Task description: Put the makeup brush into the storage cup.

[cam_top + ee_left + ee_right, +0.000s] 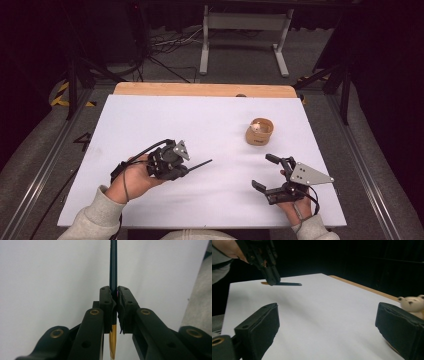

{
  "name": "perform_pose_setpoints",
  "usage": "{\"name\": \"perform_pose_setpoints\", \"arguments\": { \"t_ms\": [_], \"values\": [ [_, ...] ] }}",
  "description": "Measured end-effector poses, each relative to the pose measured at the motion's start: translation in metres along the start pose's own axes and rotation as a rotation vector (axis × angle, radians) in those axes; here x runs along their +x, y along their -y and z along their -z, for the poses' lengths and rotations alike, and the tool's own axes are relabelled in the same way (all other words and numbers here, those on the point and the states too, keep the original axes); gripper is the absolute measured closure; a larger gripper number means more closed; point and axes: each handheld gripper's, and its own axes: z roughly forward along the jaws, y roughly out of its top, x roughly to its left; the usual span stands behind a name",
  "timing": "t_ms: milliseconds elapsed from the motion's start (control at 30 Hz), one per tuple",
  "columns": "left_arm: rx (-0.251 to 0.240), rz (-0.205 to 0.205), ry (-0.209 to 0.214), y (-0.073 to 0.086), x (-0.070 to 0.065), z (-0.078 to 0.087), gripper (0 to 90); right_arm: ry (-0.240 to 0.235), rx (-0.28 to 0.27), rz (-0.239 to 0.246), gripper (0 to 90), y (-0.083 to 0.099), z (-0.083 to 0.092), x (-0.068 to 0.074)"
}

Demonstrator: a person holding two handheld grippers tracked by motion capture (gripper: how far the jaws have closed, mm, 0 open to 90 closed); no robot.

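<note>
While my left gripper is clamping its jaws on a thin dark stick with a golden-yellow end, I am holding that stick just above the white table sheet, left of centre. My right gripper is resting at the near right, jaws spread wide with nothing between them, near a small round wooden cup.

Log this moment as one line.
left gripper: shut on dark pen | right gripper: open, holding nothing | wooden cup: on white table
</note>
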Motion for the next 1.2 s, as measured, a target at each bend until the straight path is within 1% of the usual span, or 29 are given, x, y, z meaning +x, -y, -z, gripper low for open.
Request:
{"name": "perform_pose_setpoints", "arguments": {
  "t_ms": [100, 133, 233, 300, 333, 400, 500, 533, 567, 600, 633, 700, 733, 767, 800, 833, 867, 900, 933, 1000, 1033, 1067, 1100, 1133, 1167, 1200],
  "values": [
    [-0.003, -0.032, 0.016, -0.004, -0.002, 0.000, 82.5, -0.030, -0.002, -0.003, 6.0, -0.001, -0.005, 0.002],
    [-0.002, -0.037, 0.023, -0.005, -0.003, 0.000, 82.6, -0.038, 0.002, 0.001, 6.0, -0.002, -0.007, 0.003],
    [-0.006, -0.097, 0.051, -0.008, -0.007, -0.001, 82.5, -0.055, -0.002, 0.000, 6.4, -0.004, -0.013, 0.005],
    [0.000, -0.134, 0.057, -0.009, -0.009, -0.003, 82.5, -0.065, -0.006, 0.003, 6.6, -0.006, -0.015, 0.006],
    [0.010, -0.166, 0.070, -0.009, -0.009, -0.004, 82.5, -0.071, -0.008, 0.004, 6.6, -0.007, -0.017, 0.007],
    [0.014, -0.189, 0.083, -0.008, -0.009, -0.007, 82.5, -0.081, -0.005, 0.015, 6.5, -0.008, -0.020, 0.010],
    [0.032, -0.212, 0.079, -0.008, -0.010, -0.011, 82.5, -0.101, -0.004, 0.019, 6.1, -0.008, -0.024, 0.012],
    [0.041, -0.234, 0.077, -0.008, -0.010, -0.011, 82.5, -0.108, -0.003, 0.021, 6.0, -0.009, -0.025, 0.013],
    [0.038, -0.235, 0.078, -0.008, -0.012, -0.012, 82.5, -0.114, -0.006, 0.022, 5.8, -0.009, -0.026, 0.014],
    [0.040, -0.243, 0.073, -0.008, -0.013, -0.013, 82.5, -0.115, -0.005, 0.026, 5.6, -0.009, -0.027, 0.015],
    [0.048, -0.264, 0.054, -0.009, -0.014, -0.014, 82.5, -0.124, -0.009, 0.030, 5.7, -0.010, -0.028, 0.016],
    [0.051, -0.268, 0.057, -0.009, -0.015, -0.015, 82.5, -0.132, -0.012, 0.034, 5.6, -0.010, -0.029, 0.016],
    [0.058, -0.276, 0.067, -0.009, -0.016, -0.017, 82.5, -0.139, -0.011, 0.034, 5.4, -0.010, -0.030, 0.017],
    [0.069, -0.284, 0.075, -0.009, -0.017, -0.018, 82.5, -0.137, -0.004, 0.040, 3.4, -0.010, -0.031, 0.018],
    [0.070, -0.291, 0.082, -0.010, -0.018, -0.019, 82.5, -0.128, 0.000, 0.047, 1.8, -0.010, -0.033, 0.020],
    [0.072, -0.301, 0.091, -0.010, -0.017, -0.020, 82.5, -0.130, 0.003, 0.048, 1.8, -0.011, -0.034, 0.020],
    [0.072, -0.295, 0.097, -0.010, -0.018, -0.021, 82.5, -0.132, 0.006, 0.049, 1.7, -0.011, -0.034, 0.021],
    [0.072, -0.298, 0.098, -0.010, -0.019, -0.021, 82.5, -0.141, 0.012, 0.049, 1.6, -0.011, -0.035, 0.022],
    [0.075, -0.312, 0.106, -0.010, -0.019, -0.022, 82.5, -0.147, 0.011, 0.051, 1.6, -0.011, -0.036, 0.022],
    [0.071, -0.313, 0.107, -0.010, -0.020, -0.022, 82.5, -0.155, 0.026, 0.067, 2.1, -0.012, -0.038, 0.024],
    [0.075, -0.327, 0.107, -0.011, -0.020, -0.023, 82.5, -0.155, 0.026, 0.067, 2.1, -0.012, -0.038, 0.024],
    [0.080, -0.323, 0.105, -0.011, -0.022, -0.024, 82.5, -0.178, 0.040, 0.068, 5.3, -0.012, -0.041, 0.026],
    [0.080, -0.323, 0.105, -0.011, -0.022, -0.024, 82.5, -0.178, 0.040, 0.068, 5.3, -0.012, -0.041, 0.026],
    [0.072, -0.324, 0.117, -0.011, -0.023, -0.024, 82.5, -0.204, 0.049, 0.066, 9.6, -0.012, -0.043, 0.027],
    [0.079, -0.335, 0.114, -0.012, -0.023, -0.024, 82.5, -0.204, 0.049, 0.066, 9.6, -0.012, -0.043, 0.027],
    [0.082, -0.335, 0.112, -0.012, -0.024, -0.025, 82.5, -0.215, 0.056, 0.069, 11.0, -0.012, -0.044, 0.028]
  ]
}}
